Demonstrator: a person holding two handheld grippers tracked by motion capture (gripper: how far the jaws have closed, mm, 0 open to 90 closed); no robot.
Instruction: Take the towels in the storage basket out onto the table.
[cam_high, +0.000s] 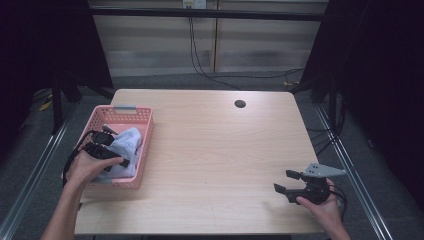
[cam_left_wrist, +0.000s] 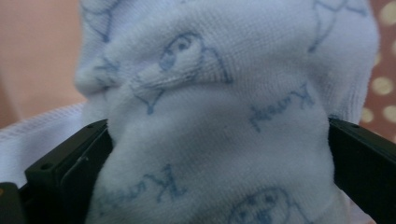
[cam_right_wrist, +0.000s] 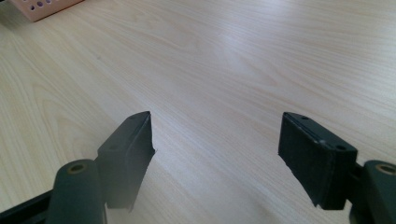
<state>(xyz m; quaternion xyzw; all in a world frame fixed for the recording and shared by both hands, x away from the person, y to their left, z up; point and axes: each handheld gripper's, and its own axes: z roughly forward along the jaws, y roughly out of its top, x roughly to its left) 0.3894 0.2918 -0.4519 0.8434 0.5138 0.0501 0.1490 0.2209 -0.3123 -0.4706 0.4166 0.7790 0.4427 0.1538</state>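
Note:
A white cloth (cam_high: 129, 142) with blue printed drawings lies bunched in a pink plastic basket (cam_high: 148, 135) at the table's left side. My left gripper (cam_high: 114, 146) reaches down into that basket. In the left gripper view the cloth (cam_left_wrist: 219, 93) bulges between the jaws of the left gripper (cam_left_wrist: 218, 154), which stand wide apart and touch it on both sides. My right gripper (cam_high: 284, 181) hovers low over the bare wood near the front right corner. Its jaws are spread with nothing between them, as the right gripper (cam_right_wrist: 217, 140) shows in its own view.
The light wooden table (cam_high: 215, 150) has a round cable hole (cam_high: 240, 104) near its far edge. A corner of the pink basket (cam_right_wrist: 44, 8) appears far off in the right gripper view. Cables trail on the floor beyond the table.

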